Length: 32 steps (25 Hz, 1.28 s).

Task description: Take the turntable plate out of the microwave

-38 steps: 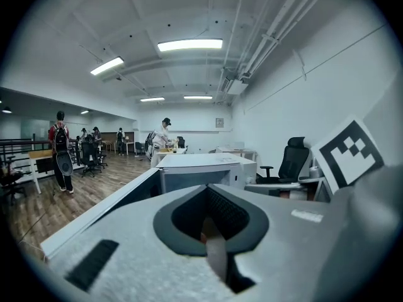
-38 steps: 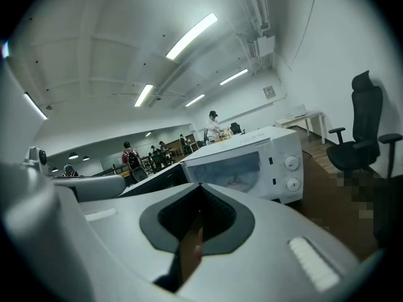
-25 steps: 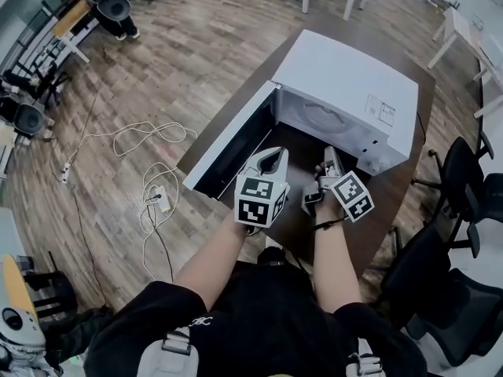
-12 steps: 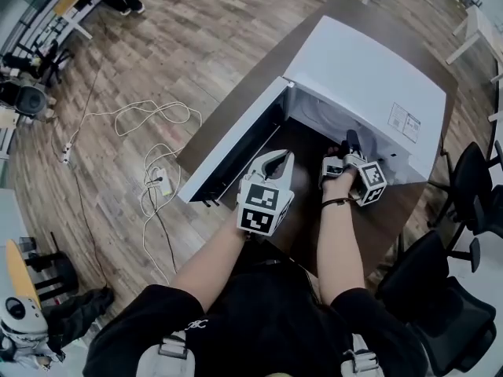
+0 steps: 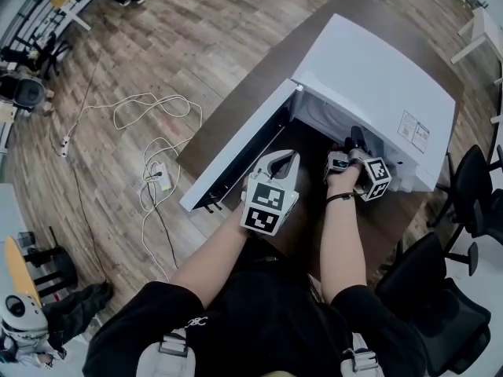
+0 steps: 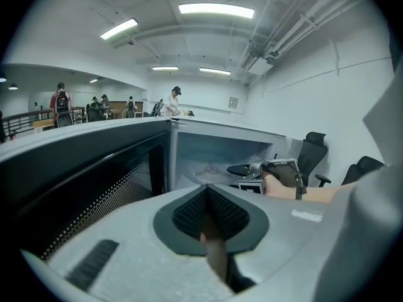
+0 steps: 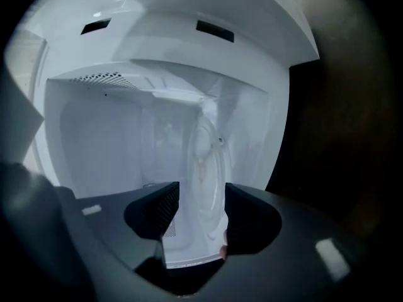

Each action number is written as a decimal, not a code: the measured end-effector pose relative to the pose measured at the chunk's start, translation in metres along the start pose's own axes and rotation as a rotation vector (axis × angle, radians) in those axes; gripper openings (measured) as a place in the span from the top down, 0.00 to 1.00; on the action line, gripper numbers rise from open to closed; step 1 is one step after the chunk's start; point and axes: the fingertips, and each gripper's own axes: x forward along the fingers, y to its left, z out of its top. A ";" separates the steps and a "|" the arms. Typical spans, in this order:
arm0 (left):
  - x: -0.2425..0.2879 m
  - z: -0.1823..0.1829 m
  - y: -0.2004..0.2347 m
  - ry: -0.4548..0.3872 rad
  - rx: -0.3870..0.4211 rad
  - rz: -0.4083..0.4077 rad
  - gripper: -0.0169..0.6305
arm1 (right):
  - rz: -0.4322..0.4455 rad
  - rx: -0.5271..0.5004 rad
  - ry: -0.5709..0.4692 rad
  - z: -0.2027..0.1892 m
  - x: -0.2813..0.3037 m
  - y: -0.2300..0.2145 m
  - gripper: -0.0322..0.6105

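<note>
Poised at microwave [image 5: 377, 77] mouth with right claw [image 7: 201, 214] wide open, empty, turned to straddle turntable plate [image 7: 204, 159] rim; left claw [image 6: 208, 214] shut, empty, held back.

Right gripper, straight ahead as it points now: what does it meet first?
Most likely the plate inside the microwave. Its edge lines up with the gap between the right gripper's open jaws. I can't tell how far off it is.

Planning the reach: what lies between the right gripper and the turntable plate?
Nothing: the right gripper view shows bare white microwave cavity between the open right gripper and the round glass turntable plate.
</note>
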 end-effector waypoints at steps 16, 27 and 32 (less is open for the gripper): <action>0.004 -0.013 0.005 0.020 -0.008 0.018 0.97 | 0.099 -0.046 0.069 -0.013 0.016 0.020 0.63; 0.001 -0.019 0.006 0.037 0.060 0.037 0.97 | 0.105 -0.114 0.109 -0.027 0.045 0.032 0.69; 0.001 -0.022 0.006 0.051 0.077 0.037 0.97 | 0.089 -0.079 0.104 -0.034 0.051 0.026 0.86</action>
